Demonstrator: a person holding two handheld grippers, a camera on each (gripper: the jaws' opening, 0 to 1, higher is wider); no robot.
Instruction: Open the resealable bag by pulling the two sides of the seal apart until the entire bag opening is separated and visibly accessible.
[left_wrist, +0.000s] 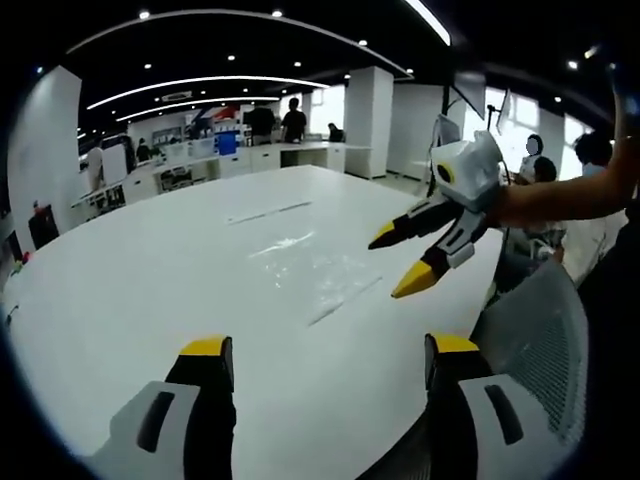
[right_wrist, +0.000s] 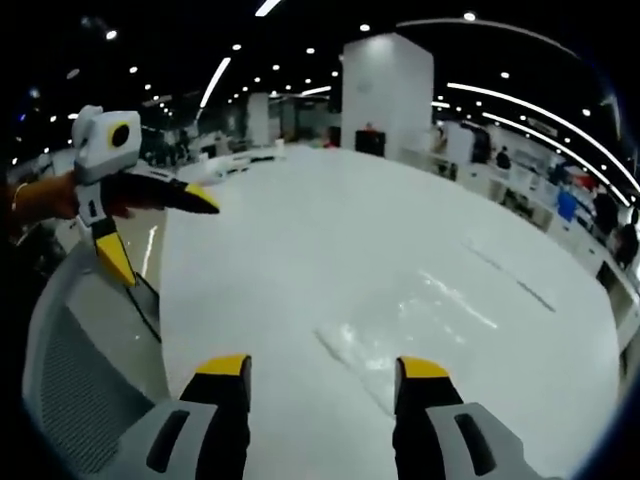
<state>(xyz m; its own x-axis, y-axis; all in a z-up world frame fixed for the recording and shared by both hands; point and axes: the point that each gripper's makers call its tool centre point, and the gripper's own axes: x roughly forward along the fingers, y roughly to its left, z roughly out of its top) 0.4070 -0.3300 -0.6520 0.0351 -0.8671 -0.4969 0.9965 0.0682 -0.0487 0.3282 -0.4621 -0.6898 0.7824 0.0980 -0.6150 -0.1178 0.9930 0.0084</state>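
In the left gripper view, my left gripper (left_wrist: 325, 360) sits low over the white desk (left_wrist: 150, 270). Its jaws are wide apart and hold nothing. The clear bag (left_wrist: 315, 265) lies flat on the desk ahead of them, near the middle, not touched. It is hard to see because it is see-through. Farther right, my right gripper (left_wrist: 400, 262) hangs above the desk edge with its jaws apart and nothing in them. A mesh chair (left_wrist: 540, 330) stands by that edge.

In the right gripper view, the left gripper (right_wrist: 165, 235) is at the left, jaws spread. The bag (right_wrist: 420, 320) lies just ahead of the right gripper (right_wrist: 322, 375), whose jaws are wide apart with nothing between them.
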